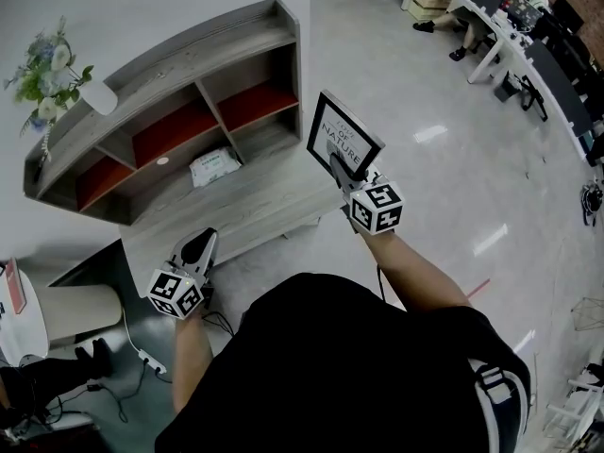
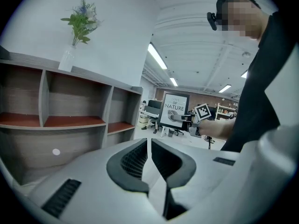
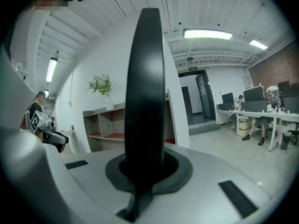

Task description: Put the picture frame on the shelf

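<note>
The picture frame (image 1: 342,135) is not on the shelf (image 1: 179,55). It is up in the air just off the shelf's right end, above the glossy floor (image 1: 453,168), and it touches none of the boards. The right gripper (image 1: 342,170) holds it by the lower edge, with the jaws closed tight on the frame. In the right gripper view the frame stands edge-on as a dark upright band rising from between the pads. From the left gripper view it is upright with its printed face showing, and the large word reads "NATURE". The left gripper (image 1: 202,245) is lower in the head view, near the front edge of the shelf's bottom board. Its jaws are drawn together to a thin slit with nothing between them, and it points towards the shelf's open compartments. The shelf is grey wood with red-lined compartments in its upper row. A white packet (image 1: 215,166) lies in one of the lower openings. A vase of flowers (image 1: 47,74) stands on the shelf's top board at its left end. Far off at the upper right, office desks (image 1: 491,26) stand along the room.
</note>
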A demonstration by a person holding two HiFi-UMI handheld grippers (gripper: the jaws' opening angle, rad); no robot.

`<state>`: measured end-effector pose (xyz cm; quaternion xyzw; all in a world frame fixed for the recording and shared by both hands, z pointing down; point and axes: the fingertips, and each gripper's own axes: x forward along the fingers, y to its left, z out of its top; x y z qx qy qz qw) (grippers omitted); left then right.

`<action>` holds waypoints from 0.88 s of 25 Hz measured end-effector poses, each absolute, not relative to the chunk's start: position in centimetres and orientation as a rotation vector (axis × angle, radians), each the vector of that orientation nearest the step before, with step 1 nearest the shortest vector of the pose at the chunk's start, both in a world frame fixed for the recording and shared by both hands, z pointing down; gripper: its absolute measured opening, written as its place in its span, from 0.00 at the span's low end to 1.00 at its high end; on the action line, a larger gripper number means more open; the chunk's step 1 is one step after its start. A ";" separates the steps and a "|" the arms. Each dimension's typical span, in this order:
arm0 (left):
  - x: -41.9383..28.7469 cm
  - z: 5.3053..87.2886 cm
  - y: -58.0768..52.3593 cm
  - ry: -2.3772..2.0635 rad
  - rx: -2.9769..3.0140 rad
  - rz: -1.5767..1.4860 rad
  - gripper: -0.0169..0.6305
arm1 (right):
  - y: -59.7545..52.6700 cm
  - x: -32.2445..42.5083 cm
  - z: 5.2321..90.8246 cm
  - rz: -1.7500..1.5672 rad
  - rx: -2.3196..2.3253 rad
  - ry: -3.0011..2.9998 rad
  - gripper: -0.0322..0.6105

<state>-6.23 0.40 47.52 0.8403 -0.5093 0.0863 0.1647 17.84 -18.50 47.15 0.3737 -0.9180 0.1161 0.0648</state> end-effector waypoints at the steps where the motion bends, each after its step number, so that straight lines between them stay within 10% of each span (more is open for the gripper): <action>1: -6.0 47.5 0.1 -1.450 2.397 0.244 0.07 | -18.8 18.0 47.2 0.349 1.129 -2.770 0.08; 22: -5.3 47.0 -2.7 -1.401 2.438 0.235 0.07 | -20.1 18.7 47.5 0.371 1.162 -2.749 0.08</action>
